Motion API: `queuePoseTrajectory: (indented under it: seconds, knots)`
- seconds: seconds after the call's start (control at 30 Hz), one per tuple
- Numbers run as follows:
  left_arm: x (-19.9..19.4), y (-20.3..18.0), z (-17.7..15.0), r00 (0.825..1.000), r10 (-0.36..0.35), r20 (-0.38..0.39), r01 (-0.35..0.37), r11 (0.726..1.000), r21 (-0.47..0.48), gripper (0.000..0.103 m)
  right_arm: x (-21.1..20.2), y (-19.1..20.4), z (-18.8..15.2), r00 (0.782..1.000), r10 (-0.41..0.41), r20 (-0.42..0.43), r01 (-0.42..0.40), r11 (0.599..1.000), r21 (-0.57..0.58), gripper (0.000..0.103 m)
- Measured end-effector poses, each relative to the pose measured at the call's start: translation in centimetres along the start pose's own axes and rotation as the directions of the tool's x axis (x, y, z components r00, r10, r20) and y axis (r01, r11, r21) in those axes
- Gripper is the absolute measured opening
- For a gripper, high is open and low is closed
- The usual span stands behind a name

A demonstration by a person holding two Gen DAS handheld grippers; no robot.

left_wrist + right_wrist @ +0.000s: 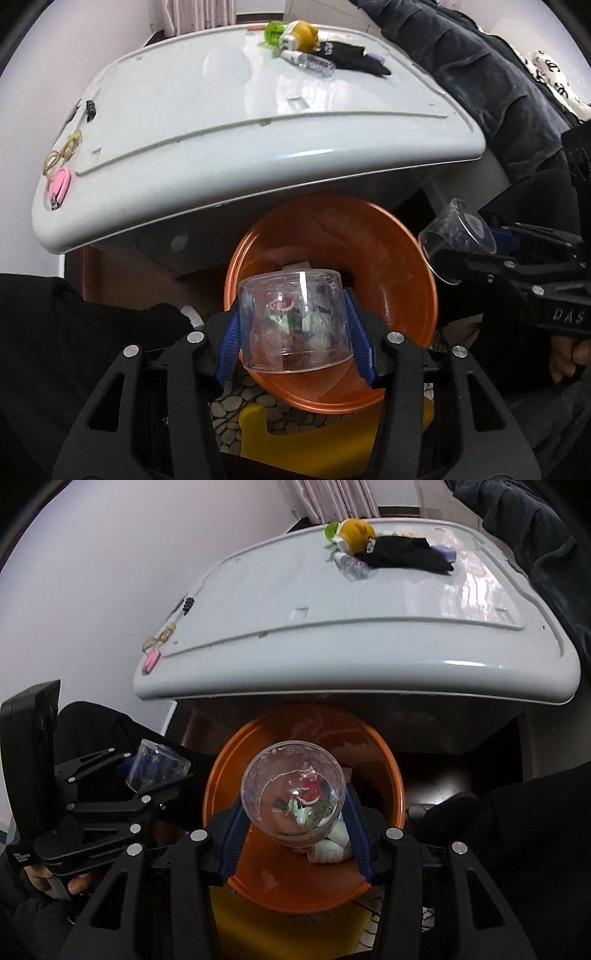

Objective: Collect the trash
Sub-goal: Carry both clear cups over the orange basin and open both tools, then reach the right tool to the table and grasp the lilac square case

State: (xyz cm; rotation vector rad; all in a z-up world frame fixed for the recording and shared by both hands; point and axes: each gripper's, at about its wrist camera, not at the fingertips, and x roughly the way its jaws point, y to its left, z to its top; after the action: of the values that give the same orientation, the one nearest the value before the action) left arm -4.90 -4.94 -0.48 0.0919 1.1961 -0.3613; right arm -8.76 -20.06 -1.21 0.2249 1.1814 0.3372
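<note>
An orange bin point(428, 284) stands on the floor under the front edge of a white table. My left gripper point(293, 314) is shut on a clear plastic cup point(295, 291), held sideways over the bin between the blue pads point(229, 339). My right gripper point(293, 805) is shut on a second clear cup point(291, 771), its mouth facing away, also over the orange bin point(221, 771). White tubes and other scraps point(328, 849) lie in the bin. Each gripper shows in the other's view with its cup: the right point(480, 254), the left point(122, 786).
The white table point(229, 122) carries a small plastic bottle point(314, 62), a black cloth point(354, 55), a green and yellow toy point(291, 33) and a pink item point(59, 184) near its left edge. A yellow stool point(295, 443) stands below the bin. Dark clothing point(480, 74) hangs at right.
</note>
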Motion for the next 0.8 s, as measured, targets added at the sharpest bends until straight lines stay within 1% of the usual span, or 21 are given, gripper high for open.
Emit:
queuePoseTrajectory:
  seconds: [0.03, 0.07, 0.1, 0.17, 0.3, 0.43, 0.6, 0.67, 0.8]
  knots:
    - [0.1, 0.1, -0.1, 1.000, 0.011, -0.009, -0.011, 1.000, -0.007, 0.057, 0.2, -0.1, -0.1, 1.000, -0.005, -0.008, 0.005, 1.000, 0.001, 0.056]
    - [0.2, 0.2, 0.1, 1.000, 0.021, -0.012, -0.021, 1.000, -0.014, 0.072, 0.2, -0.1, 0.0, 1.000, -0.011, -0.008, 0.011, 1.000, 0.005, 0.063]
    - [0.3, 0.3, 0.1, 0.999, 0.035, -0.012, -0.035, 0.999, -0.024, 0.079, 0.1, -0.2, 0.0, 1.000, -0.016, -0.002, 0.016, 1.000, 0.010, 0.063]
    - [0.4, 0.5, 0.3, 1.000, 0.027, -0.016, -0.027, 0.999, -0.031, 0.079, 0.0, -0.5, 0.1, 1.000, -0.011, 0.001, 0.011, 1.000, 0.024, 0.063]
    - [0.6, 0.6, 0.3, 0.999, 0.032, -0.030, -0.033, 0.999, -0.030, 0.079, -0.3, -0.8, 0.3, 1.000, -0.007, 0.010, 0.006, 0.999, 0.043, 0.063]
    - [0.3, 0.4, 0.8, 0.998, 0.066, -0.023, -0.067, 0.998, -0.013, 0.079, -1.3, -1.1, 1.5, 0.999, -0.018, 0.039, 0.017, 0.999, 0.041, 0.063]
    - [-0.3, -0.2, 2.1, 0.990, 0.137, 0.028, -0.137, 0.990, 0.020, 0.079, -2.8, -2.6, 4.9, 0.994, -0.058, 0.093, 0.054, 0.997, 0.054, 0.063]
    - [-0.2, -0.4, 3.1, 0.986, 0.161, 0.047, -0.163, 0.986, 0.028, 0.079, -3.3, -3.4, 6.9, 0.989, -0.087, 0.120, 0.081, 0.995, 0.054, 0.063]
    - [0.1, -0.3, 5.4, 0.985, 0.159, 0.063, -0.159, 0.987, 0.003, 0.079, -3.4, -5.3, 10.8, 0.977, -0.145, 0.158, 0.137, 0.989, 0.058, 0.063]
